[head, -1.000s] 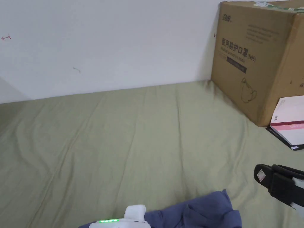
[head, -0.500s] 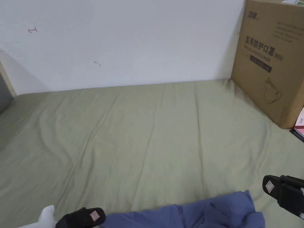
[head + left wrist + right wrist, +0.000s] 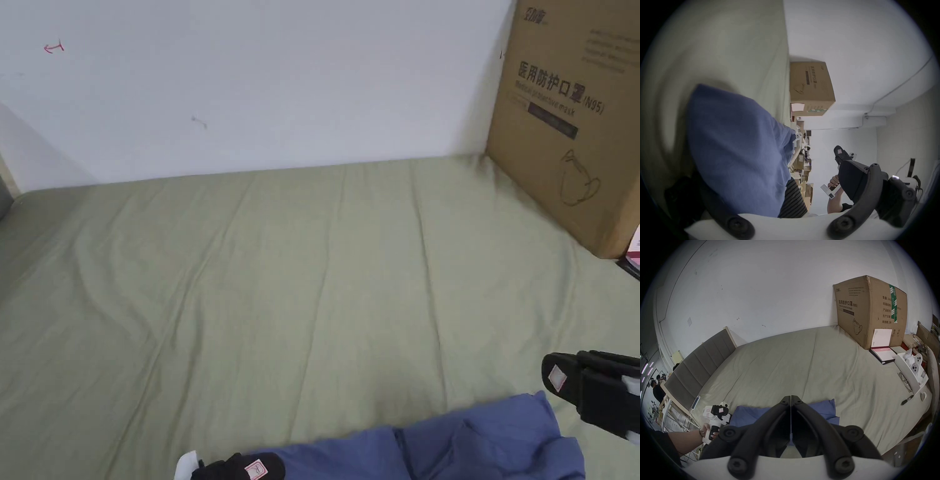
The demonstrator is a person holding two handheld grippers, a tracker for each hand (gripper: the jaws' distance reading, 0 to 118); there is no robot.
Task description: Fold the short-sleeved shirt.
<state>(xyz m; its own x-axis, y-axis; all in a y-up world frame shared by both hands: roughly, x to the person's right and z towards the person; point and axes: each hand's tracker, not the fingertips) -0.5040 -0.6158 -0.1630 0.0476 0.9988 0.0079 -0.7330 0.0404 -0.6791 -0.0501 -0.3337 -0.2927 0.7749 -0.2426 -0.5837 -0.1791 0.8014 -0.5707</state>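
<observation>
The blue short-sleeved shirt is seen at the near edge of the bed, toward 5 o'clock in the head view, lying bunched and creased rather than spread flat. No clean fold line is visible in what can be seen of it, so the task is judged to be at its start: spreading out, the sleeve folds and the body folds are all left to do.

The right tongs are held above the shirt's right end, and in the right gripper view their jaws are seen pressed together with nothing between them. The left tongs are found at 6 o'clock in the head view, at the shirt's left end; in the left gripper view blue cloth covers the near jaw, and it cannot be told whether cloth is pinched.

A cardboard box is set against the wall at 2 o'clock, well apart from the shirt, and the stretch of bed between them lies bare for laying the shirt out.
</observation>
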